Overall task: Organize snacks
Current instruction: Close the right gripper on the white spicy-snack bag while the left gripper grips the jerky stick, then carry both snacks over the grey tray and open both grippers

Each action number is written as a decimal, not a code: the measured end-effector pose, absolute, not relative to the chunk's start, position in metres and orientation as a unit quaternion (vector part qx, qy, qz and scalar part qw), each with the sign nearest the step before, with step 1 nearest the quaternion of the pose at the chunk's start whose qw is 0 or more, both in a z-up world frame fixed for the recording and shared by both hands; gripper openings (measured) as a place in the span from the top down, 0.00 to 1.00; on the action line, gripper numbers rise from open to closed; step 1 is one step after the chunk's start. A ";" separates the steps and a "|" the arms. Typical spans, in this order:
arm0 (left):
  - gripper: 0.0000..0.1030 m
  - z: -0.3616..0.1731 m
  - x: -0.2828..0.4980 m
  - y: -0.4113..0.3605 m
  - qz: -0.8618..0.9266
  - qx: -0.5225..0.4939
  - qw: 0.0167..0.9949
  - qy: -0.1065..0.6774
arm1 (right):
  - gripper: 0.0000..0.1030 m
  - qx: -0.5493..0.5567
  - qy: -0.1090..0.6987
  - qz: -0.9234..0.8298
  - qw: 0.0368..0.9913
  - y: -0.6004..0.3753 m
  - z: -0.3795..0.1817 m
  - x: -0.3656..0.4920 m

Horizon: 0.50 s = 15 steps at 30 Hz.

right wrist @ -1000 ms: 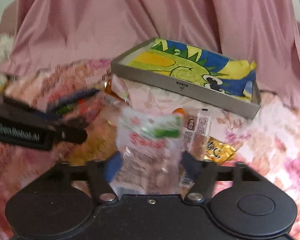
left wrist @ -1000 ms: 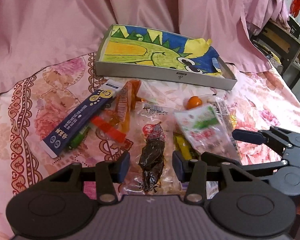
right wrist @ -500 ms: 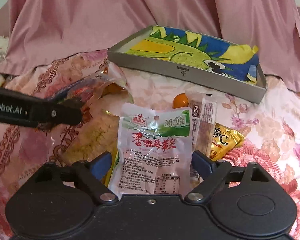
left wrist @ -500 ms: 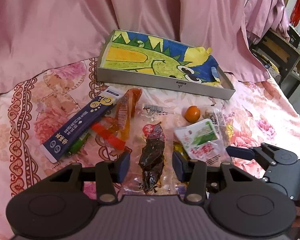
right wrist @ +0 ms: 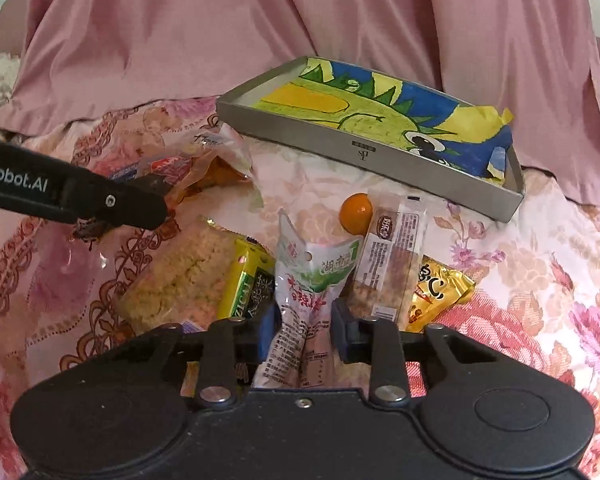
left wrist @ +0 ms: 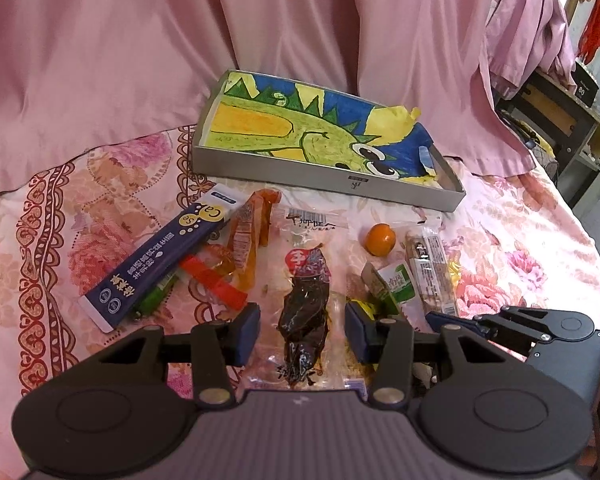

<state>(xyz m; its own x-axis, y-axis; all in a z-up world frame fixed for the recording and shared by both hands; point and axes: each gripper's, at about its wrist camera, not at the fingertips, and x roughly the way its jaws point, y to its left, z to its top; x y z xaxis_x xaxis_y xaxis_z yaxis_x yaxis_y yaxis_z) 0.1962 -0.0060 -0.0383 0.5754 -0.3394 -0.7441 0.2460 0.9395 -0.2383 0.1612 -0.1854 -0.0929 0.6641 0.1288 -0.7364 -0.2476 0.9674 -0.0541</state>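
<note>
Pink flowered cloth (right wrist: 540, 280) covers the bed I am working over, and a pink sheet (left wrist: 140, 60) hangs behind it.

My right gripper (right wrist: 304, 324) has just been closing, and its jaws now squeeze the white and green snack packet (right wrist: 312, 280) so it crumples. The packet's long side runs away from me, with its top pointing toward the tray. Beside it, only the right view shows me a clear bag of puffed rice (right wrist: 180, 276), a yellow-green pack (right wrist: 248, 280) and a gold wrapper (right wrist: 436, 292). A long clear bar pack (right wrist: 392, 256) and a small orange fruit (right wrist: 356, 208) lie just past the packet.

My left gripper (left wrist: 302, 332) sits around a clear pouch with dark food (left wrist: 306, 304). I cannot tell if its pads (left wrist: 246, 332) press the pouch. The pouch's long side points at the tray too. Only the left view shows a dark blue stick box (left wrist: 160, 264) and orange wrappers (left wrist: 248, 240) off to the side.

Farther back sits a grey tray (left wrist: 320, 178). Inside it lies a dinosaur drawing (left wrist: 300, 128), and I see no snacks in it.
</note>
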 end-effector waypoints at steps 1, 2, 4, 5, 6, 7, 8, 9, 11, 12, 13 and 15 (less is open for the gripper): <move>0.51 -0.038 0.196 -0.006 -0.166 -0.055 0.886 0.429 | 0.78 -0.076 0.394 0.105 0.910 -0.185 -0.092 0.161; 0.51 -0.037 0.196 -0.006 -0.166 -0.056 0.887 0.428 | 0.79 -0.083 0.390 0.106 0.911 -0.183 -0.092 0.160; 0.51 -0.037 0.197 -0.005 -0.167 -0.059 0.888 0.425 | 0.80 -0.103 0.380 0.106 0.913 -0.178 -0.091 0.157; 0.51 -0.036 0.197 -0.005 -0.168 -0.061 0.888 0.424 | 0.80 -0.111 0.377 0.106 0.913 -0.176 -0.090 0.156; 0.51 -0.036 0.197 -0.005 -0.167 -0.062 0.888 0.423 | 0.80 -0.119 0.375 0.106 0.913 -0.175 -0.090 0.155; 0.51 -0.036 0.197 -0.005 -0.167 -0.063 0.889 0.422 | 0.80 -0.130 0.370 0.106 0.914 -0.173 -0.090 0.153; 0.51 -0.036 0.197 -0.005 -0.167 -0.064 0.889 0.421 | 0.80 -0.141 0.367 0.108 0.913 -0.171 -0.090 0.152; 0.51 -0.036 0.197 -0.005 -0.167 -0.064 0.889 0.421 | 0.80 -0.152 0.363 0.108 0.913 -0.169 -0.090 0.151; 0.51 -0.035 0.197 -0.005 -0.166 -0.066 0.890 0.419 | 0.80 -0.175 0.349 0.109 0.914 -0.164 -0.090 0.147; 0.51 -0.035 0.197 -0.005 -0.166 -0.067 0.891 0.418 | 0.80 -0.190 0.340 0.107 0.915 -0.161 -0.090 0.145; 0.51 -0.035 0.196 -0.005 -0.166 -0.068 0.891 0.416 | 0.80 -0.204 0.331 0.105 0.915 -0.159 -0.089 0.143; 0.51 -0.034 0.196 -0.004 -0.165 -0.071 0.893 0.413 | 0.80 -0.218 0.319 0.102 0.917 -0.156 -0.087 0.140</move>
<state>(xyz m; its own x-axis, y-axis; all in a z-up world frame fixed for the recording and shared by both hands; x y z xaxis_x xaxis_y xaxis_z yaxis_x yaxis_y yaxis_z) 0.1960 -0.0041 -0.0340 0.6050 -0.3530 -0.7137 0.2349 0.9356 -0.2636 0.1402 -0.1564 -0.0875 0.7751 0.0486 -0.6300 -0.3265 0.8844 -0.3335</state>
